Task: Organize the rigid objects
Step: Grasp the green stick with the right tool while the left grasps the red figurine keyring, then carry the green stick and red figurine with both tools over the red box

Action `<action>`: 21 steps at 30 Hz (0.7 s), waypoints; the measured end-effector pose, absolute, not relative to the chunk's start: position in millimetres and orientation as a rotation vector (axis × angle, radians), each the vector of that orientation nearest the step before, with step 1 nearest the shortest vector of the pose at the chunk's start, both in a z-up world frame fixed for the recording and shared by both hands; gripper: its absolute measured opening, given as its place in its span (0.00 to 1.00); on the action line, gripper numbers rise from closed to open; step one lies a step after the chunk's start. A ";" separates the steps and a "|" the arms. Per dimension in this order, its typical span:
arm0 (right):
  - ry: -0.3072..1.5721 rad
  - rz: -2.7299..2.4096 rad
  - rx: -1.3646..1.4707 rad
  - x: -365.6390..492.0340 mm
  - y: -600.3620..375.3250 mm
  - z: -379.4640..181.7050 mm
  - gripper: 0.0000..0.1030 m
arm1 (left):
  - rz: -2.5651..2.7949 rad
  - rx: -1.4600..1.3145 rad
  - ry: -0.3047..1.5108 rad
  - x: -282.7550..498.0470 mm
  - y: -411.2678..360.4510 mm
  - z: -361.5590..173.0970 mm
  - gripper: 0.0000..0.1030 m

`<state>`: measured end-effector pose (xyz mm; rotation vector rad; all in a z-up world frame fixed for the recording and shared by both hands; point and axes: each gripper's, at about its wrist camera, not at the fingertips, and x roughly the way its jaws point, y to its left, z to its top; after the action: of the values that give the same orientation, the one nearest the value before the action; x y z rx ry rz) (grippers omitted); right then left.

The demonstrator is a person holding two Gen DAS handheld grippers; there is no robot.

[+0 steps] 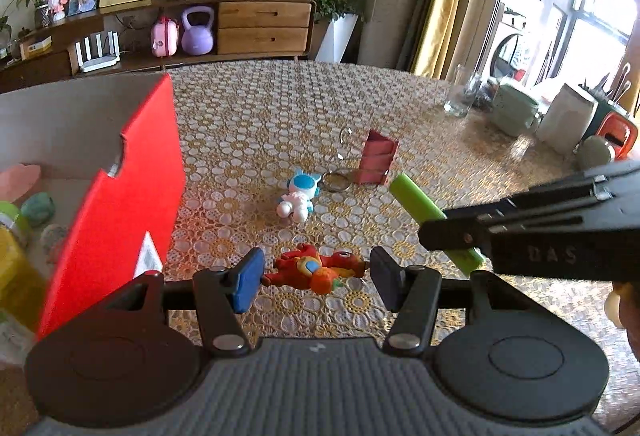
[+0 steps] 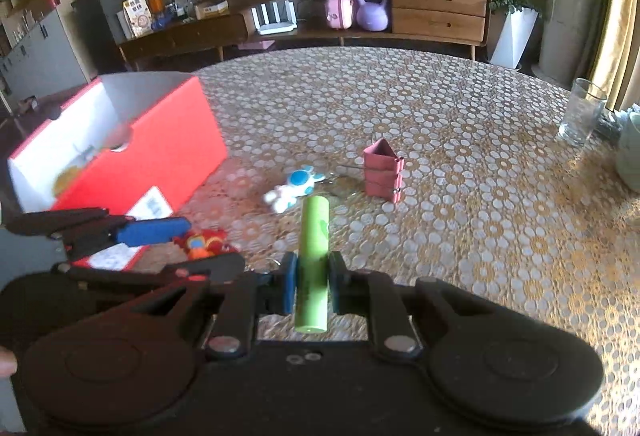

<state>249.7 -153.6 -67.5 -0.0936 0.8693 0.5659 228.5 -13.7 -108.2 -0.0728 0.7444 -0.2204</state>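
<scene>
My left gripper is open, its blue pads on either side of a red and orange toy figure lying on the tablecloth; the toy also shows in the right wrist view. My right gripper is shut on a green cylinder, held above the table; the cylinder also shows in the left wrist view. A red box with a white inside stands at the left and holds several small items. A blue and white toy figure and a pink folded stand lie mid-table.
A metal key ring lies beside the blue toy. A glass, a green mug, a white container and an orange item stand at the table's right edge. A wooden sideboard stands beyond the table.
</scene>
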 end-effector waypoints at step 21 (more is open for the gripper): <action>0.825 0.648 -0.078 178.9 -124.5 14.5 0.15 | -0.213 -0.104 0.641 178.2 36.5 5.0 0.56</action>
<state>178.9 -124.5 14.5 -0.0778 0.8246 0.6481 178.2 36.5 5.0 -0.1042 0.6414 -0.2132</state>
